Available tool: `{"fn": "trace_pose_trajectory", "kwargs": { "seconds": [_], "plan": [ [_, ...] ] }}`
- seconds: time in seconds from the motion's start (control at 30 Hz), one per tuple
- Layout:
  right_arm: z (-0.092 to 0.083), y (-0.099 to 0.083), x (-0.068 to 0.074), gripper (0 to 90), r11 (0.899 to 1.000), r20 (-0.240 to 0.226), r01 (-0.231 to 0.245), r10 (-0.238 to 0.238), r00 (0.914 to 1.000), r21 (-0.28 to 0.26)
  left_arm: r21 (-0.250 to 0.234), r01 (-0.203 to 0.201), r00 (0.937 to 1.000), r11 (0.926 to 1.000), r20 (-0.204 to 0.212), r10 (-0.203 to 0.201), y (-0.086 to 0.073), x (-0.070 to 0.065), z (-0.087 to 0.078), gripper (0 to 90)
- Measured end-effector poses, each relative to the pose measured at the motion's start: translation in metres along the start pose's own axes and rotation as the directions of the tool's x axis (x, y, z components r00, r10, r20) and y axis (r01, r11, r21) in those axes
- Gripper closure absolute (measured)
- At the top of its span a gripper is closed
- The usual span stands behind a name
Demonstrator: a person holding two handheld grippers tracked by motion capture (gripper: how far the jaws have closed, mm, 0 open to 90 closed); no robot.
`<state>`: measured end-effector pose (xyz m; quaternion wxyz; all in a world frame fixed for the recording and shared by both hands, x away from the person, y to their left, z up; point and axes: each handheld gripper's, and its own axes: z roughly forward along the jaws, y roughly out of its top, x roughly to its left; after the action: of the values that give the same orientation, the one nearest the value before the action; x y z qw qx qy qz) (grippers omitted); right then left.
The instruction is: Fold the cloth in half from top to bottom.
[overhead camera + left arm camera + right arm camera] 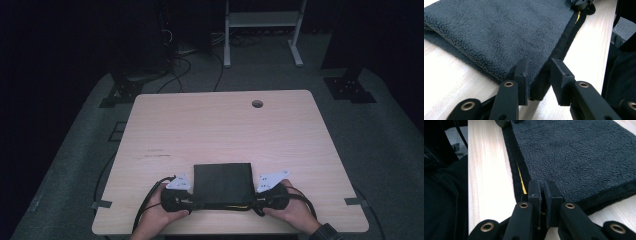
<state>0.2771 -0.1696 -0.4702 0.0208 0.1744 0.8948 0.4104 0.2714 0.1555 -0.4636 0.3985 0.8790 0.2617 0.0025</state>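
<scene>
A dark room surrounds a pale wooden desk, with cables and a white frame on the grey floor beyond its far edge. A round cable hole sits near the far edge of the desk. A folded dark fleece cloth lies flat at the middle of the near edge, its hemmed border running along that edge.

The left claw is at the cloth's near left corner. In the left gripper view its jaws stand apart with the corner of the cloth between them; one jaw lies close against the hem, the other clear of it, so the claw is open around the corner rather than pinching it.

The right claw is at the near right corner. In the right gripper view the claw is closed tight on the hem of the cloth, where a thin yellow strip shows along the fold.
</scene>
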Motion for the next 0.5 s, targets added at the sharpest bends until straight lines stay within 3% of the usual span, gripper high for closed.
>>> {"fn": "trace_pose_trajectory", "kwargs": {
  "seconds": [0.07, 0.13, 0.3, 0.4, 0.5],
  "plan": [
    [0.000, 0.000, -0.001, 81.2, 1.000, -0.002, -0.006, 0.006, 1.0000, -0.002, -0.005, 0.003, 1.0000, 1.0000, 0.005, -0.003, 0.002, 0.000, -0.002, 64.9],
    [-0.003, 0.001, -0.003, 71.3, 1.000, 0.010, -0.019, 0.019, 0.9998, -0.021, -0.021, -0.004, 1.0000, 0.9998, -0.003, 0.004, 0.003, 0.000, -0.005, 59.2],
    [-0.014, 0.000, -0.014, 51.9, 0.995, 0.088, -0.052, 0.060, 0.9943, -0.087, -0.075, -0.002, 0.9984, 0.9972, -0.057, -0.002, 0.004, 0.006, -0.019, 43.0],
    [-0.021, -0.002, -0.020, 46.5, 0.991, 0.132, -0.075, 0.089, 0.9873, -0.107, -0.099, 0.011, 0.9946, 0.9950, -0.102, -0.021, 0.001, 0.014, -0.028, 36.2],
    [-0.030, -0.007, -0.028, 45.0, 0.986, 0.161, -0.107, 0.127, 0.9787, -0.124, -0.124, 0.020, 0.9852, 0.9921, -0.167, -0.041, -0.004, 0.022, -0.037, 29.7]
  ]
}}
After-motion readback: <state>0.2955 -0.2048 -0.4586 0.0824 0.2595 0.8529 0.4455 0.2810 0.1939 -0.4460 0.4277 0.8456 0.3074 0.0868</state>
